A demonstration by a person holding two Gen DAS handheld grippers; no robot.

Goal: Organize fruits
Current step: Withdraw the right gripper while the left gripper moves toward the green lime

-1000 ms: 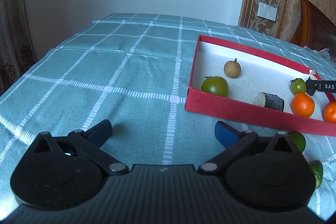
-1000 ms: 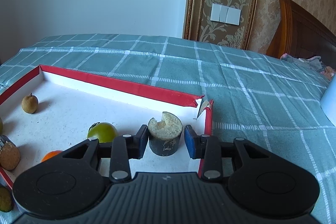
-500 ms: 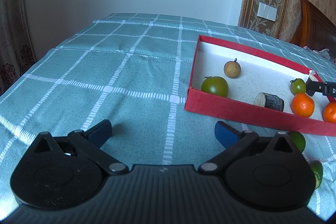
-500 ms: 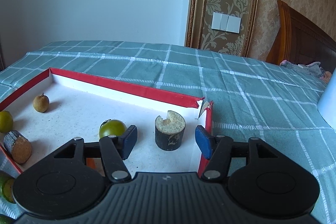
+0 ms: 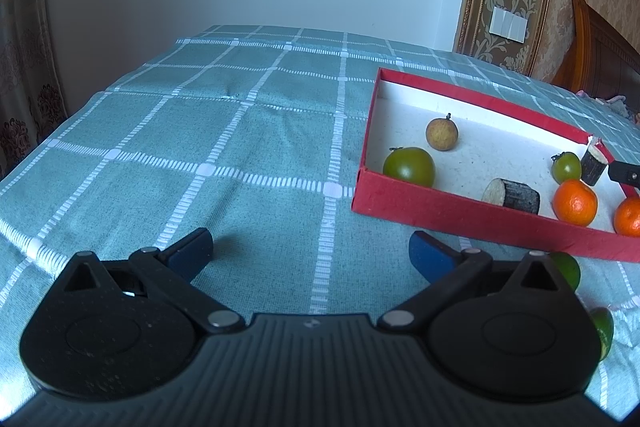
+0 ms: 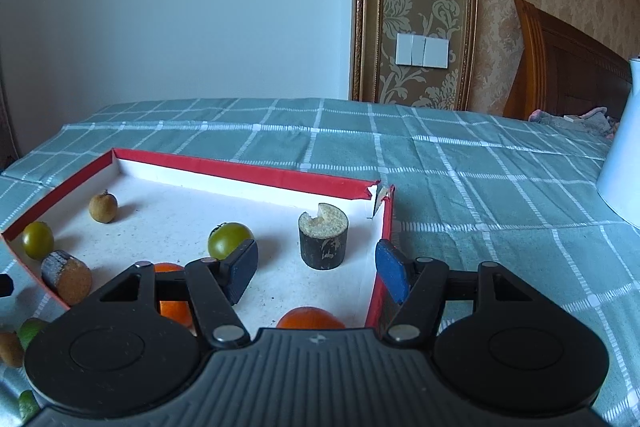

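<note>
My right gripper (image 6: 316, 269) is opening, clear of the upright dark sugarcane stub (image 6: 323, 241); my left gripper (image 5: 310, 251) gapes empty.

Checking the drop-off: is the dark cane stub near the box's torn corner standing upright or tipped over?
Upright. The cane stub stands on its flat end in the red box, pale notched cut face up.
</note>
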